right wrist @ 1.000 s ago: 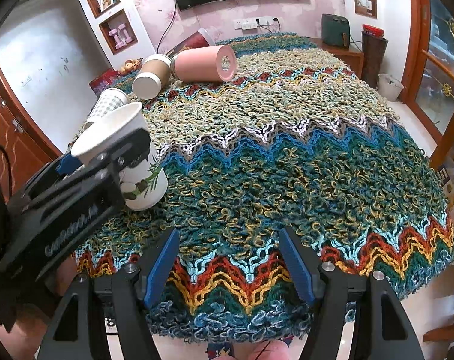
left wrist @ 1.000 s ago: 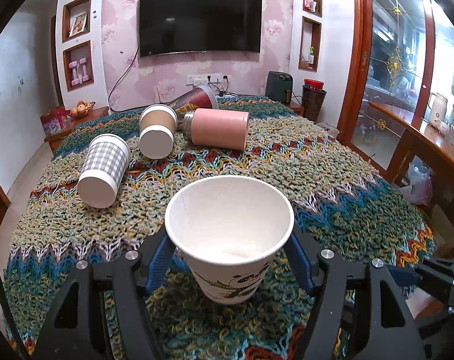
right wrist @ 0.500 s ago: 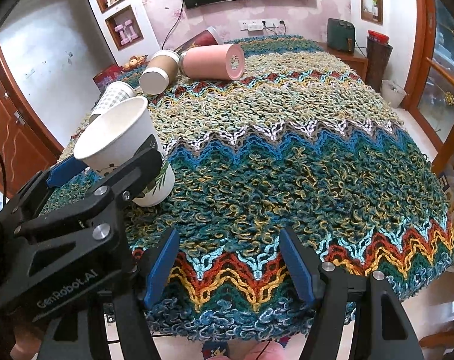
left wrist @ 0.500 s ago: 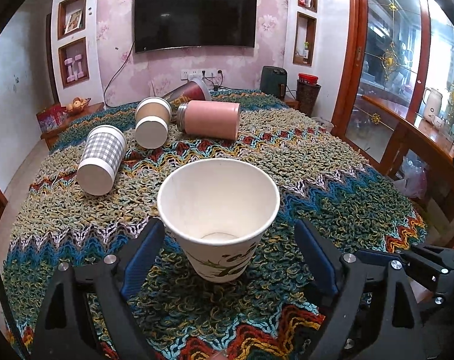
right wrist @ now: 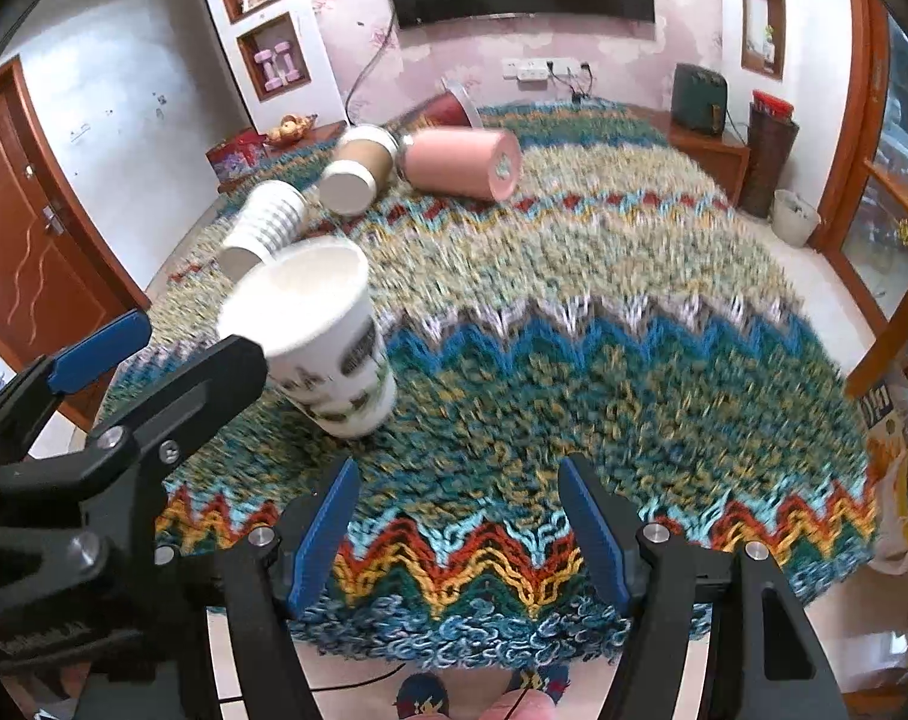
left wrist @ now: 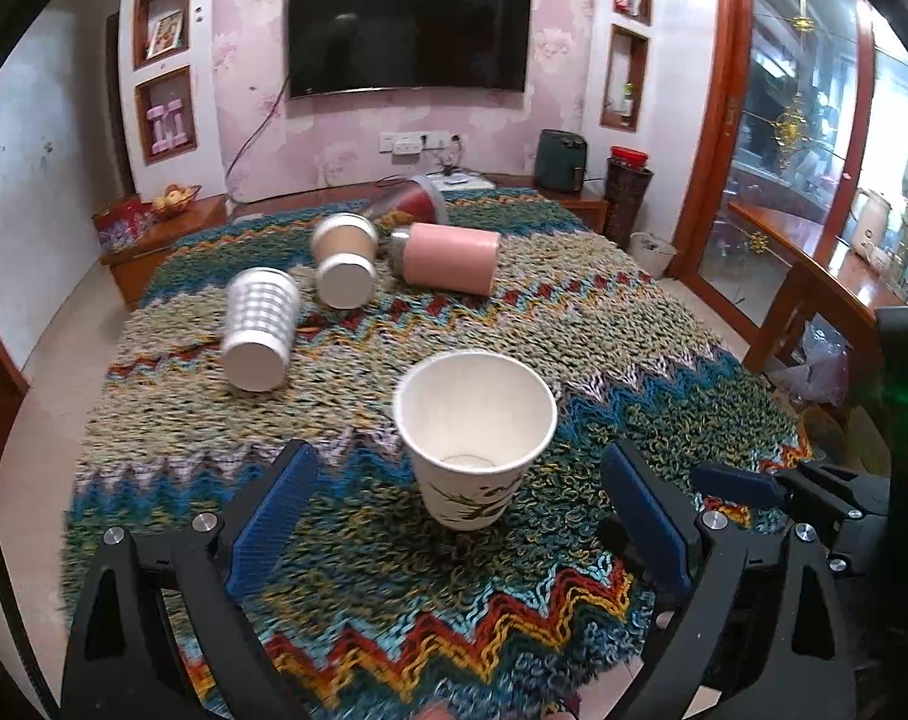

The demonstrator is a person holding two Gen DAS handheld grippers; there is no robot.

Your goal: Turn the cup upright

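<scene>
A white paper cup with a green plant print (left wrist: 475,438) stands upright, mouth up, on the knitted zigzag tablecloth (left wrist: 574,330). My left gripper (left wrist: 460,504) is open and empty, its blue pads on either side of the cup and a little nearer than it, not touching. The cup also shows in the right wrist view (right wrist: 322,342), at the left, with the left gripper (right wrist: 148,360) beside it. My right gripper (right wrist: 460,516) is open and empty over the table's near edge, to the right of the cup.
Several cups lie on their sides at the far end: a checked cup (left wrist: 259,330), a brown cup (left wrist: 343,264), a pink tumbler (left wrist: 451,258) and a red cup (left wrist: 412,204). A wooden table (left wrist: 814,276) and a glass cabinet stand at the right.
My left gripper has opened, let go of the paper cup and drawn back from it. The cup now stands free on the cloth. The right gripper has stayed open and shifted slightly.
</scene>
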